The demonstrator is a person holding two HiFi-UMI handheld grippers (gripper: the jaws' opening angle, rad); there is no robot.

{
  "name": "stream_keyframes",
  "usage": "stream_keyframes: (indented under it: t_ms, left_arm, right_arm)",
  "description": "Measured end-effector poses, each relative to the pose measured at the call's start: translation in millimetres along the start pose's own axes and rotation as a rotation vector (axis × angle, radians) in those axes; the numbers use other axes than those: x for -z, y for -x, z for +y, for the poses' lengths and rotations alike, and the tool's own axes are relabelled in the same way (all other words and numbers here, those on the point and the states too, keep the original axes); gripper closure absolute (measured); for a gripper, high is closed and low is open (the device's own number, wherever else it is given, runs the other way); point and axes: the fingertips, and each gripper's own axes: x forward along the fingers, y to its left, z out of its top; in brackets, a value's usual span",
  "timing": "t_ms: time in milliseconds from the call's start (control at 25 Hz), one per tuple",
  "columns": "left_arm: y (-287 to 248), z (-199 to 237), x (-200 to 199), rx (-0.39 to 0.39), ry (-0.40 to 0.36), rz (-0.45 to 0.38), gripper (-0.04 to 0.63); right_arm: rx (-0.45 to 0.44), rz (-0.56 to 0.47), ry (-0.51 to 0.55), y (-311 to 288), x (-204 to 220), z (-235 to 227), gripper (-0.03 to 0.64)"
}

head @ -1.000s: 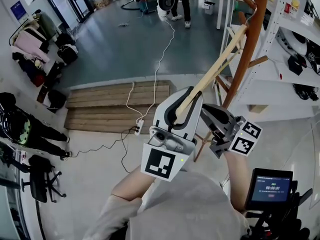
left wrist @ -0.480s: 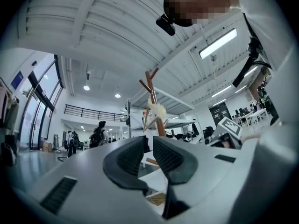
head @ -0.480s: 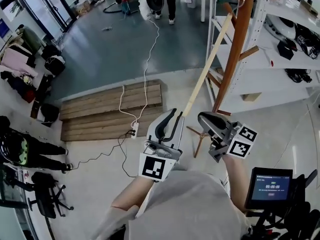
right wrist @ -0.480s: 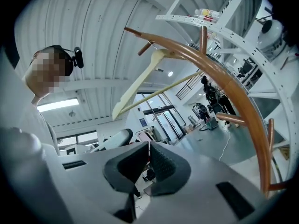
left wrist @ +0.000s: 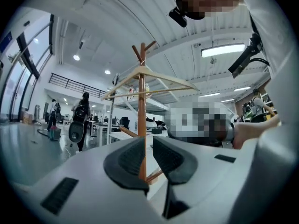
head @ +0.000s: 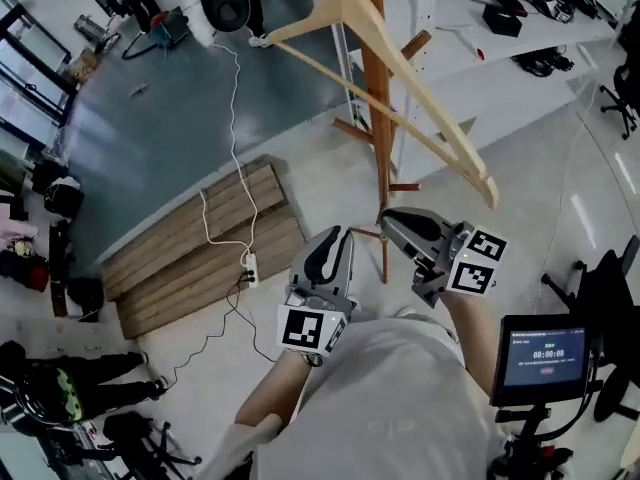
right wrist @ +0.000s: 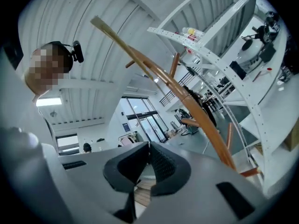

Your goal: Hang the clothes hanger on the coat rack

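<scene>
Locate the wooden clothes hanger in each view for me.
Head view: wooden clothes hanger at top centre, one arm slanting down to the right.
Left gripper view: centre, above the jaws, spread level.
Right gripper view: only a pale arm end, upper left.
Shared landmark: the coat rack's brown pole.

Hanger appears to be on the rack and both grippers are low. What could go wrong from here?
1. Nothing holds the wooden hanger, and where its hook sits on the coat rack cannot be made out. If it is only shallowly caught, it may slip off.
2. In the head view the hanger's lower end appears close to the right gripper; lifting that gripper carelessly could knock it.
3. A power strip and its cable lie on the floor nearby, a possible trip hazard.
</scene>
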Motion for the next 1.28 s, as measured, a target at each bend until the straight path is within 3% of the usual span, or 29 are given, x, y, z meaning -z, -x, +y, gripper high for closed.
stream_keyframes:
  t_ms: [240,600,1040,1280]
  left_arm:
    - [-50,-26,11,0.186,0.097,0.029,0.546]
    - [-118,-72,33,0.404,0.113,0.114,0.569]
    - [-172,-131,17,0.64,0.111,0.134,0.589]
    - [-181,-148,12,0.705,0.106,0.137,0.589]
  right_arm:
    - [0.168,-0.094,0.036,49,-17,-26,0.603]
    - [0.422,-0.193,0.089,118,-36,-63,0.603]
    - [0.604,-0.311,0.162,169,-68,-72,0.603]
    - [0.648,-0.358,0.16,185,-67,-73,0.603]
